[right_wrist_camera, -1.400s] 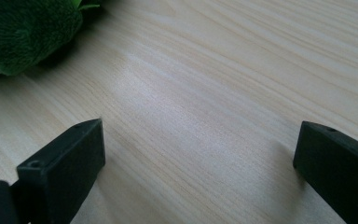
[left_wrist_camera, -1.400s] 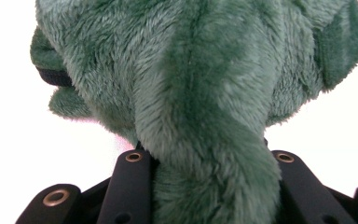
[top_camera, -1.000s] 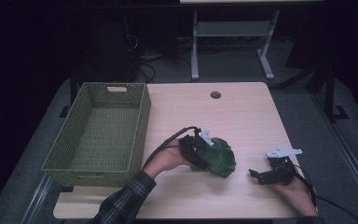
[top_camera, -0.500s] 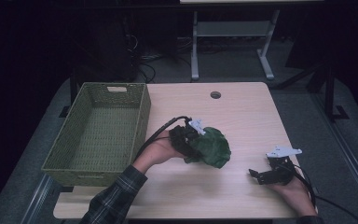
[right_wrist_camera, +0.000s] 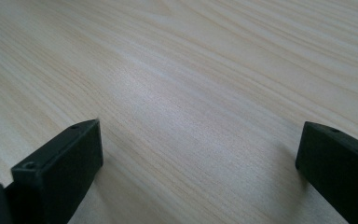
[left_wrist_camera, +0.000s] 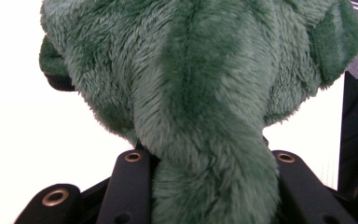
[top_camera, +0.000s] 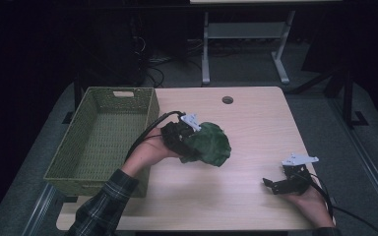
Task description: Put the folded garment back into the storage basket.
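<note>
A green plush toy (top_camera: 209, 143) hangs above the middle of the wooden table (top_camera: 256, 123), just right of the wicker basket (top_camera: 103, 135). My left gripper (top_camera: 184, 140) is shut on it, and the left gripper view has the fuzzy green plush toy (left_wrist_camera: 200, 93) bulging up between the two black jaws, squeezed at its narrow part. At the table's front right my right gripper (top_camera: 275, 186) rests low on the wood, open. The right gripper view looks along its wide-apart jaws at bare table (right_wrist_camera: 191, 93), with nothing between them; right gripper (right_wrist_camera: 198, 163).
The green wicker basket stands along the table's left side and holds nothing I can see. A round cable hole (top_camera: 227, 100) sits near the far edge. Beyond the table is a dark floor with a white desk frame (top_camera: 246, 39).
My left gripper has lifted the plush toy off the table and carried it up and toward the far left, closer to the basket. The right gripper has stayed put.
</note>
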The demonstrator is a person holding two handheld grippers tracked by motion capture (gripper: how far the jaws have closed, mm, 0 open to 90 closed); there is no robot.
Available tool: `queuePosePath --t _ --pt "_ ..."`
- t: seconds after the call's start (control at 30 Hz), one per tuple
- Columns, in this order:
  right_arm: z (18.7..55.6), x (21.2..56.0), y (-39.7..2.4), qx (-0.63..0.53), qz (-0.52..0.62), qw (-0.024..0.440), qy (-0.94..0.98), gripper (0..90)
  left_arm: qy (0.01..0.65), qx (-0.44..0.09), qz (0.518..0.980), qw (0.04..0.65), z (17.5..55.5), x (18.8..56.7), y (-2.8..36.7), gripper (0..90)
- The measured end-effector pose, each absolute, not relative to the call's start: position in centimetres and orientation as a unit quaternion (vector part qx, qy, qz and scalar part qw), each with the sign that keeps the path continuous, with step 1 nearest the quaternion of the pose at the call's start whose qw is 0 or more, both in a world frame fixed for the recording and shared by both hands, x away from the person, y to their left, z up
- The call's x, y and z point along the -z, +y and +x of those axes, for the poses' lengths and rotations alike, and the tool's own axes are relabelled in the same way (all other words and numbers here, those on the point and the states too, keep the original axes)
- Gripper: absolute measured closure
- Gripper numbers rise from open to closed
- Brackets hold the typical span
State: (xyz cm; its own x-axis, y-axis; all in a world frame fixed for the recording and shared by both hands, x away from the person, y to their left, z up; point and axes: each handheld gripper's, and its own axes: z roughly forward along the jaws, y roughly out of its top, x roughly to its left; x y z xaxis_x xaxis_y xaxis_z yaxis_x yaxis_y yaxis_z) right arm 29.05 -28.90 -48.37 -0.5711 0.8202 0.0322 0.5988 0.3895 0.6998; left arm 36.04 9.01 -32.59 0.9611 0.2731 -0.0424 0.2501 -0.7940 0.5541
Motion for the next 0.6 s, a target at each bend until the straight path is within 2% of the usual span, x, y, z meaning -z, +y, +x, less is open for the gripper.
queuePosePath --t 0.6 --pt "29.0 48.4 -28.9 -0.342 0.435 0.162 0.817 0.4 0.195 -0.067 0.936 0.286 36.8 30.0 16.0 64.4"
